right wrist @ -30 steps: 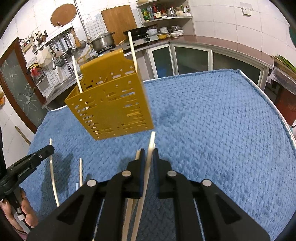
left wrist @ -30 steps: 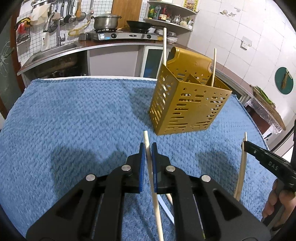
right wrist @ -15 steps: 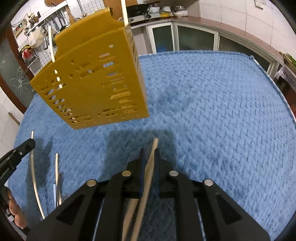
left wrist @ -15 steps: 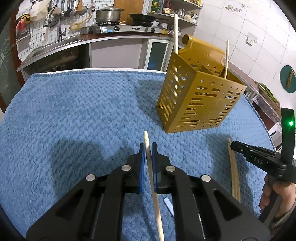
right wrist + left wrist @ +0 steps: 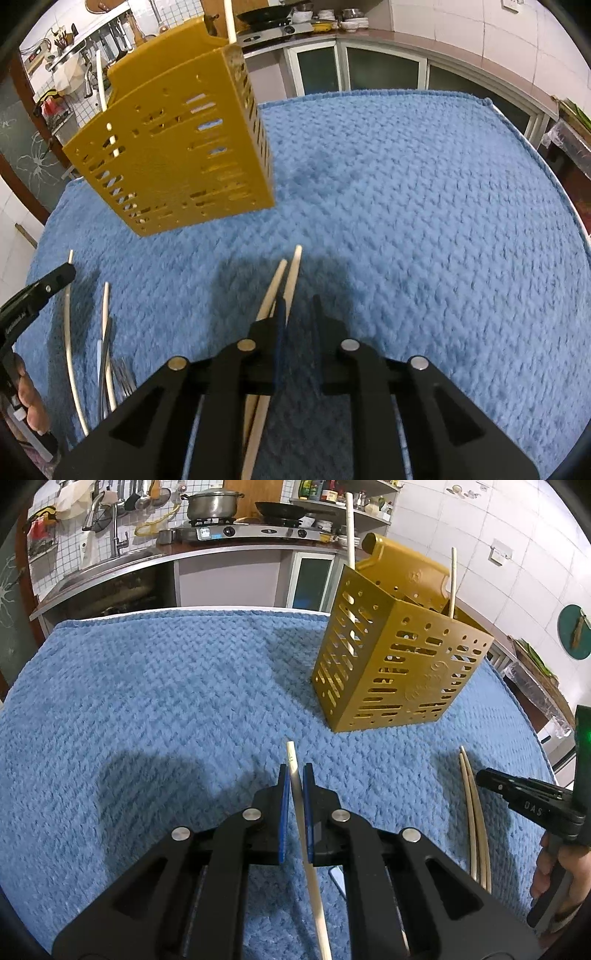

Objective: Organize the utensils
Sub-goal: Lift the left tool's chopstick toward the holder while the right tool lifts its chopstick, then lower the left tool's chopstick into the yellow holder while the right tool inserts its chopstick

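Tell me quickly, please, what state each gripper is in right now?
Left gripper: shut on a pale chopstick.
Right gripper: jaws just opening, wooden chopsticks lying loose on the blue cloth.

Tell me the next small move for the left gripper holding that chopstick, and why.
Probably lift it toward the yellow utensil holder and tip the chopstick in. The left gripper is shut on one white chopstick, still low over the blue cloth, and two chopsticks already stand in the holder. The right gripper has just been opening, its pair of chopsticks lying on the cloth.
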Available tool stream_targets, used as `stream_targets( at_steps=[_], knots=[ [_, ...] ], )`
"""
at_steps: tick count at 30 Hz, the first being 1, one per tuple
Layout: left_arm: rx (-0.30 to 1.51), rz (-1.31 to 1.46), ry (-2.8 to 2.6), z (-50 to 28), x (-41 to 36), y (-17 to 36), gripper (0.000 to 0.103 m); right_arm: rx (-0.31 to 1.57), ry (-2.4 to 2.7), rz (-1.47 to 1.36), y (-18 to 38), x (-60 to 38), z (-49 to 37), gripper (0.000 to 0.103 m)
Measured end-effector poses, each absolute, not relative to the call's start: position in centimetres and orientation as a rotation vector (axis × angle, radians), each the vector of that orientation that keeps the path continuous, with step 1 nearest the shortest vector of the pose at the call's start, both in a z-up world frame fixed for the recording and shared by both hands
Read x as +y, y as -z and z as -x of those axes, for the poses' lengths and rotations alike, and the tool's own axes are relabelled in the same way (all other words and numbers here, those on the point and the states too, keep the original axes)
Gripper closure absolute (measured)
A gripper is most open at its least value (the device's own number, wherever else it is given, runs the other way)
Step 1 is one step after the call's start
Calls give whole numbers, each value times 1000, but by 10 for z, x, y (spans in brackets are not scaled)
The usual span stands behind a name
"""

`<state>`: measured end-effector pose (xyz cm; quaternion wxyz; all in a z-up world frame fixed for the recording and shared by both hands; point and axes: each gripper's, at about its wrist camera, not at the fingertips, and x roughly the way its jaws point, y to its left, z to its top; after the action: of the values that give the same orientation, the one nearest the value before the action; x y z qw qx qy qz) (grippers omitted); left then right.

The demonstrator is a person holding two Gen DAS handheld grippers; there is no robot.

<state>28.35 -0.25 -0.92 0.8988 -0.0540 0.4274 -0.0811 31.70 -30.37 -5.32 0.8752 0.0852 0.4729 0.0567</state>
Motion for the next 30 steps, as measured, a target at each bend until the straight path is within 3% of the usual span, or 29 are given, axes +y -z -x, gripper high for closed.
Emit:
stream_targets(
  at_steps=[11,20,30],
  knots=[
    [893,105,178,-280,-6,12,97,1002,-115,-115,57,-283,-314,89],
    [891,108,183,-281,-5,6,97,1064,-67,-122,53,-284,-340,97],
    [849,116,198,-276,-6,-15,98,899,-115,-221,19,-306,-307,97]
  ],
)
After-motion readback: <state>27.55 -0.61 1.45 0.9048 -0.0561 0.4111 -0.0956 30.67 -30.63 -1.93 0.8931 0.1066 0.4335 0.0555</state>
